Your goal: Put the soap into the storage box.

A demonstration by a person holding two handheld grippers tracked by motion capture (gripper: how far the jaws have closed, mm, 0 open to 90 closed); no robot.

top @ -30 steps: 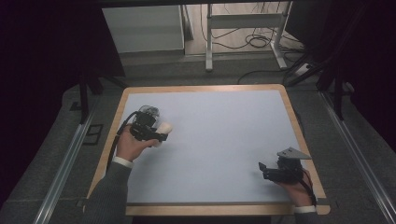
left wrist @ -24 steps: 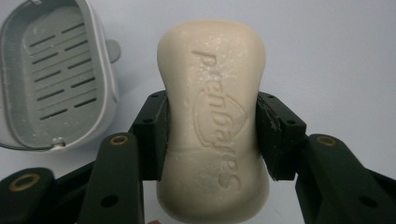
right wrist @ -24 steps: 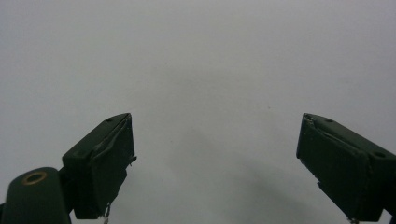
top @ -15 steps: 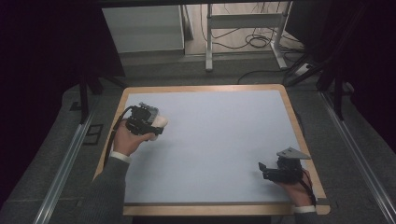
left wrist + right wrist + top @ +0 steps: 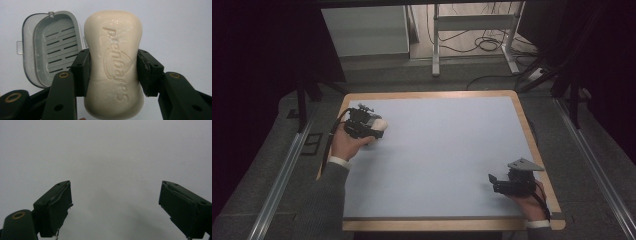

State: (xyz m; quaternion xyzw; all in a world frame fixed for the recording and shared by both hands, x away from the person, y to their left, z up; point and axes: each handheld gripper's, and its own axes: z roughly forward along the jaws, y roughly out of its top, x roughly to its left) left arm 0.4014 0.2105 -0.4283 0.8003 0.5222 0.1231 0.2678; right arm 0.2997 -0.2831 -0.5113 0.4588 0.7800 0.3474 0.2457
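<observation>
The soap bar [image 5: 113, 65] looks waxy and smooth, cream in colour, with letters pressed into it and a few little scuffs. The soap box [image 5: 51, 48] is grey plastic, a bit shiny, with slots cut in its floor. The black pads [image 5: 81, 72] that hold the soap are matt plastic with brass-looking screws. The table [image 5: 447, 150] has a matt pale top and a wooden edge
</observation>
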